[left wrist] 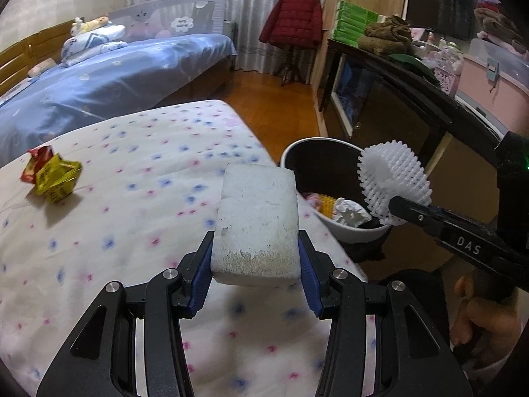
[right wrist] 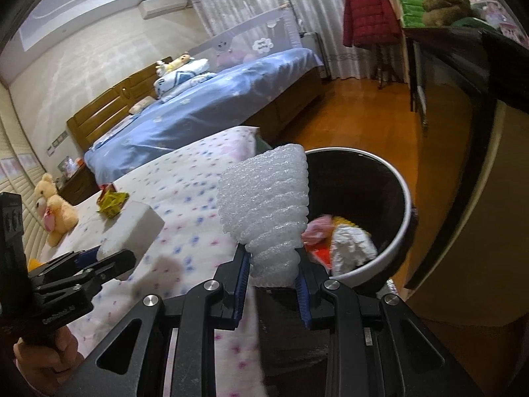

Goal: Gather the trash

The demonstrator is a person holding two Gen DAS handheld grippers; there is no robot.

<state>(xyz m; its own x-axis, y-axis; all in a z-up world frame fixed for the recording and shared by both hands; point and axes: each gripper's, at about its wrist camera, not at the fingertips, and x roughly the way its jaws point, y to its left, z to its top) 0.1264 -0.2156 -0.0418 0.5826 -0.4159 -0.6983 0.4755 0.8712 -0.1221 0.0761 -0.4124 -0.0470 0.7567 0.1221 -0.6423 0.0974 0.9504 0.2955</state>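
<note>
- The flowered bedspread point(left wrist: 139, 172) is cream, dotted all over with small blue and pink blossoms.
- On that bedspread lies a crumpled wrapper point(left wrist: 53, 173), yellow and red with dark print.
- The foam block point(left wrist: 258, 218) above the bedspread is off-white, speckled grey along its near edge.
- The foam net point(left wrist: 393, 182) is pure white, an open lattice.
- Beside the bedspread, the bin point(left wrist: 334, 185) is black inside with a pale rim; in it show white, pink and yellow scraps.
- Beyond the bedspread, the far quilt point(left wrist: 132, 69) is blue with scattered pale flowers.
- The jacket point(left wrist: 292, 18) is dark red.
- The pads point(left wrist: 203, 271) are blue on black fingers.
- The teddy bear point(right wrist: 54, 206) is tan.
</note>
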